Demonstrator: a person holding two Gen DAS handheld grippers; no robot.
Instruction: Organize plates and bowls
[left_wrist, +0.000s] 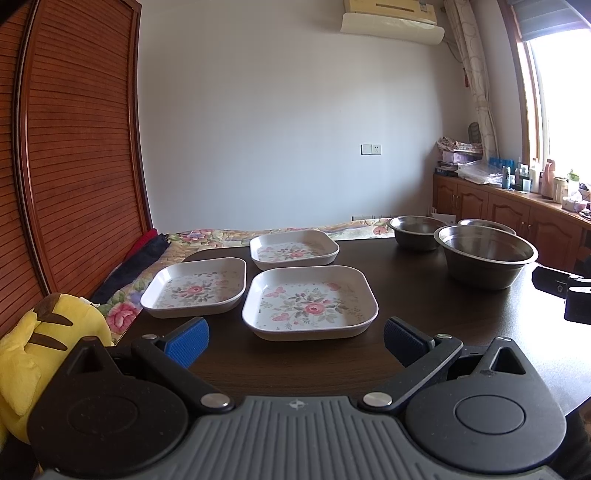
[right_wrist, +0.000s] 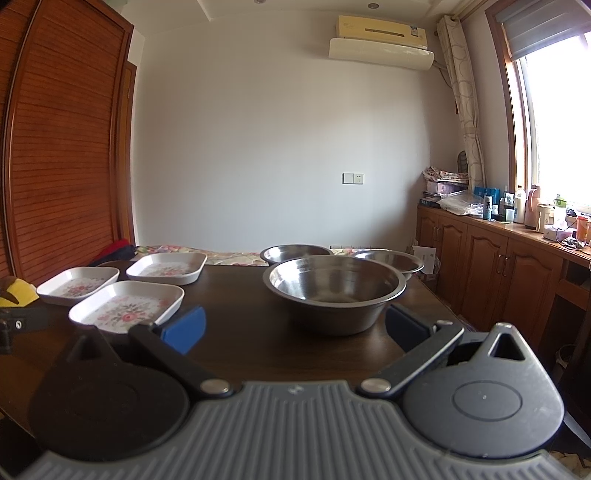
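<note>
Three square white plates with flower prints lie on the dark wooden table: a near plate, a left plate and a far plate. Three steel bowls stand to the right: a large near bowl, a far left bowl and a far right bowl mostly hidden behind the large one. My left gripper is open just short of the near plate. My right gripper is open in front of the large bowl, with nothing between its fingers.
A yellow plush toy sits at the table's left edge beside a bed with a floral cover. A slatted wooden wardrobe stands on the left. Wooden cabinets with bottles on top run under the window on the right.
</note>
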